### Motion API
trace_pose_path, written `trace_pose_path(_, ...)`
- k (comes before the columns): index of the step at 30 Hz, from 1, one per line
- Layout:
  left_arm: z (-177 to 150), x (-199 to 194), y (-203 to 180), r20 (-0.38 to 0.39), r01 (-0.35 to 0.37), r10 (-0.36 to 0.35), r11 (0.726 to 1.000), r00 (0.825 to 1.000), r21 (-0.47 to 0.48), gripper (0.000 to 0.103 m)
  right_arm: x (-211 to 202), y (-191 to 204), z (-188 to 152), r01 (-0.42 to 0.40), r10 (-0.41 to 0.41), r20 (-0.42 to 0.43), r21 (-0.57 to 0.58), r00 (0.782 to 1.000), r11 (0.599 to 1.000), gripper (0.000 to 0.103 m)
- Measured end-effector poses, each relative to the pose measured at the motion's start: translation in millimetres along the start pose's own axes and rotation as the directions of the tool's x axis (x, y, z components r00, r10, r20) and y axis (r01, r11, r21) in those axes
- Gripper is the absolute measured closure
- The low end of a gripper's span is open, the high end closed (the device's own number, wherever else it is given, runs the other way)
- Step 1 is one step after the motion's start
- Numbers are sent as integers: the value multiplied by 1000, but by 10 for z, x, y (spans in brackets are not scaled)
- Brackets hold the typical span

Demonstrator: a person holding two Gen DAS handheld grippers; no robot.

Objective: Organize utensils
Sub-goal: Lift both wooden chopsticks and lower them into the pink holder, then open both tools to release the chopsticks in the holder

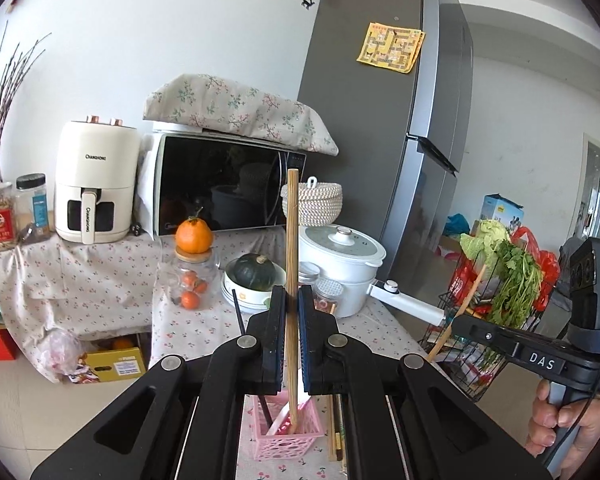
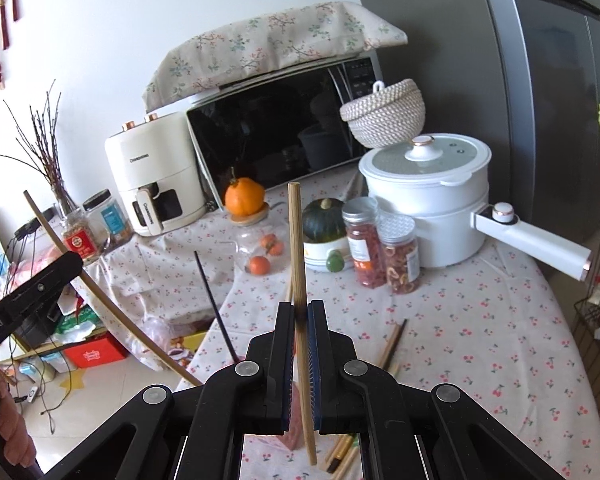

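Observation:
My left gripper is shut on a light wooden chopstick that stands nearly upright, its lower end down in a pink lattice basket. A black chopstick leans in the same basket. At the right, my right gripper holds another wooden chopstick. In the right wrist view, the right gripper is shut on that wooden chopstick, held upright above the floral tablecloth. The left gripper and its chopstick show at the left. Loose chopsticks lie on the cloth.
Behind stand a white pot with a long handle, two spice jars, a bowl with a green squash, a glass jar topped by an orange, a microwave and an air fryer. A wire rack of vegetables stands beside the fridge.

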State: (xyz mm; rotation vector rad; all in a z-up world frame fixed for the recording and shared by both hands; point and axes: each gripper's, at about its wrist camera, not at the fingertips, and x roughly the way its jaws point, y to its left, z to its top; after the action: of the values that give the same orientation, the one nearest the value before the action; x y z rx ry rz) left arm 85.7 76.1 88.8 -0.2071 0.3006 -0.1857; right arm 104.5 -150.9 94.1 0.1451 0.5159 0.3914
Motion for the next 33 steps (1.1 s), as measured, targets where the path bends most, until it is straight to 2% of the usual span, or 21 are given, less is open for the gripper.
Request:
trace_pose_path(8, -153, 356, 33, -41, -62, 64, 997, 997, 35, 97, 126, 173, 94, -51, 50, 40, 31, 998, 998, 99)
trace_pose_path(16, -322, 628, -63, -118, -60, 73, 992, 990, 112, 97, 264, 276, 100, -80, 78, 50, 58, 996, 995, 99)
trace_pose_path(21, -433, 823, -52, -192, -56, 81, 990, 978, 127, 96, 325, 303, 90, -85, 82, 52, 67, 995, 994, 99)
trace_pose_path(24, -460, 920, -5, -267, -60, 85, 993, 960, 101, 93, 335, 305, 90, -85, 81, 59, 68, 995, 994, 99)
trace_pose_path(27, -469, 907, 57, -293, -57, 69, 997, 954, 49, 72, 335, 294, 84, -83, 78, 64, 73, 995, 994, 99)
trace_pose_path(29, -462, 844, 89, -285, -55, 59, 998, 957, 22, 53, 331, 284, 86, -81, 76, 70, 77, 995, 994, 99)
trace_pose_path(33, -454, 702, 128, -273, -61, 59, 998, 960, 4, 41, 319, 254, 101, -83, 76, 87, 88, 993, 993, 99)
